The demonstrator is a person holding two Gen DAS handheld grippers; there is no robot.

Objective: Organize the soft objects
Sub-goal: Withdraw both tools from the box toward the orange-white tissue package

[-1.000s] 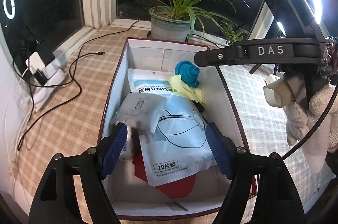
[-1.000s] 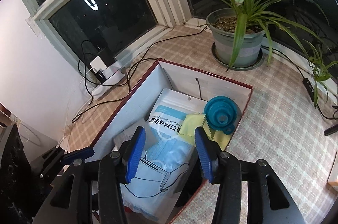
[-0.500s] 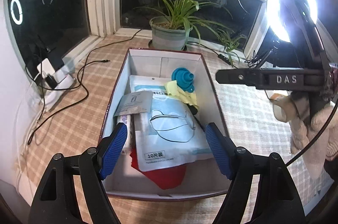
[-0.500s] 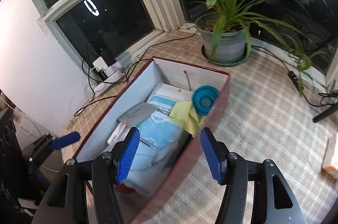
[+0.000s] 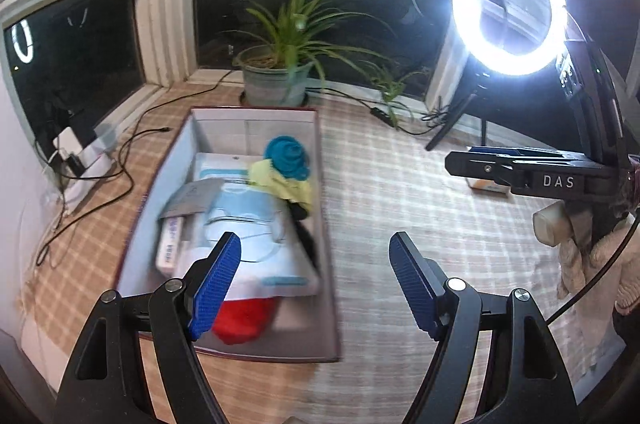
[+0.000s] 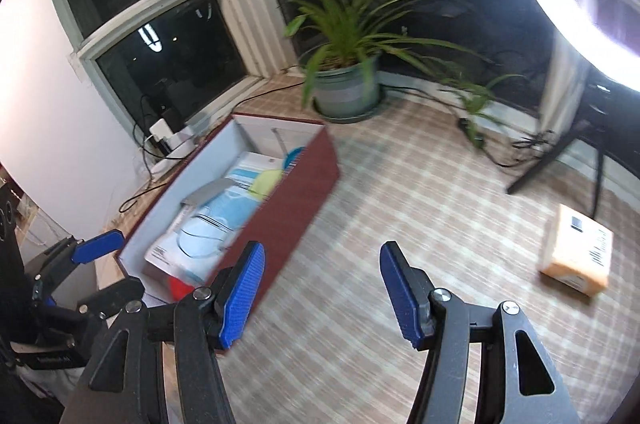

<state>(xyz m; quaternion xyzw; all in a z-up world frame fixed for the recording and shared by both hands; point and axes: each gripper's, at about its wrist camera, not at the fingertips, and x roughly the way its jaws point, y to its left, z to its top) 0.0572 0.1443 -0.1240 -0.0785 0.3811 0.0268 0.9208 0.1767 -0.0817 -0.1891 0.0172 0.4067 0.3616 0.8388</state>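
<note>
Cardboard, an orange-tan small box [image 6: 576,256], lies at right of the right wrist view, up and rightward of the right gripper [image 6: 320,292], whose blue pads stand released, empty. Left gripper [image 5: 314,284], likewise spread and empty, hovers beside the maroon storage box [image 5: 328,224] at centre-left, long axis running away, holding packets and cloths. Right hand looks nearer, angled downward.

Two wrist fisheyes angled down from above the table; shared view of box [image 5: 256,344] [image 6: 296,192] and plant [image 5: 280,64] [image 6: 344,72]
</note>
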